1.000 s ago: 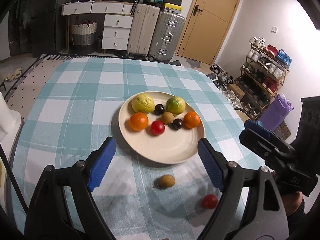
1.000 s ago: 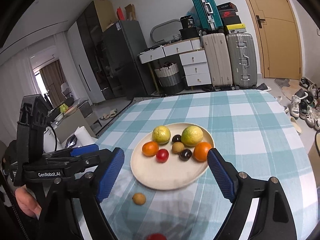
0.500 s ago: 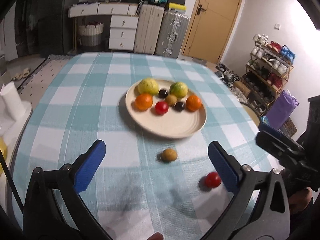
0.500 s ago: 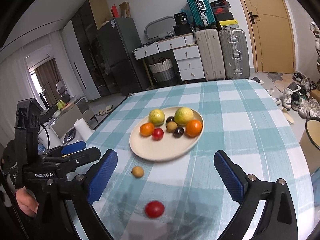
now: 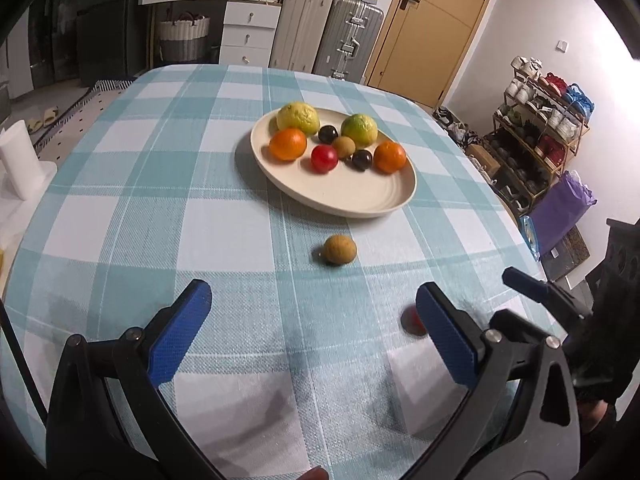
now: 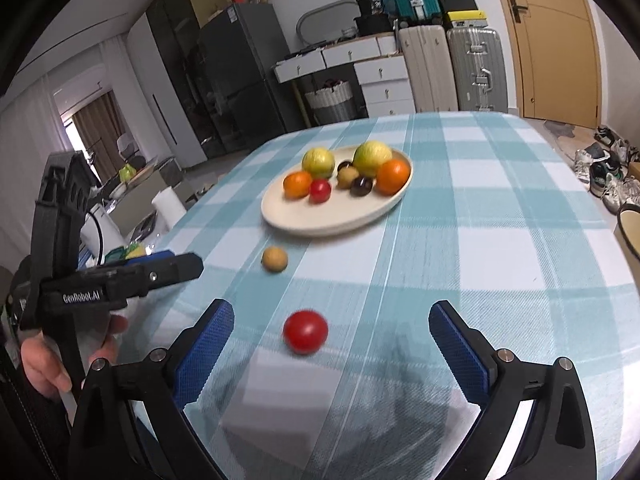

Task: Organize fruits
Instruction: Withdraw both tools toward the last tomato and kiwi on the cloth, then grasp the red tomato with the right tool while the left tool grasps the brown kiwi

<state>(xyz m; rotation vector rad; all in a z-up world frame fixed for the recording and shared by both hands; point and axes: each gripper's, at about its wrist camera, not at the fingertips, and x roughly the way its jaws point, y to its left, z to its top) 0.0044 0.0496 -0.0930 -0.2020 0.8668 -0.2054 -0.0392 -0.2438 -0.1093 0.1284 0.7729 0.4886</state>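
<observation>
1. Holding the left gripper (image 5: pixel 310 334) low over the checked tablecloth (image 5: pixel 160 208), you have its jaws spread wide; they have just been opening, and only cloth lies between the blue pads (image 5: pixel 176 340).
2. Your left hand (image 6: pixel 60 360) grips that tool's handle at the left edge of the right wrist view.
3. Beyond your left gripper, a small brown fruit (image 5: pixel 339 249) sits loose on the cloth, just short of the cream plate (image 5: pixel 360 196).
4. On the plate you have two yellow-green citrus, two oranges, a red fruit, a brown fruit and two dark round fruits, all crowded toward its far side.
5. A loose red tomato (image 6: pixel 305 332) rests on the cloth nearer you than the brown fruit; from the left wrist view it is half hidden behind the right-hand pad.
6. Your right gripper (image 6: pixel 330 346) also stands wide, its jaws having just been opening; the tomato lies between the pads, closer to the left one, touching neither.
</observation>
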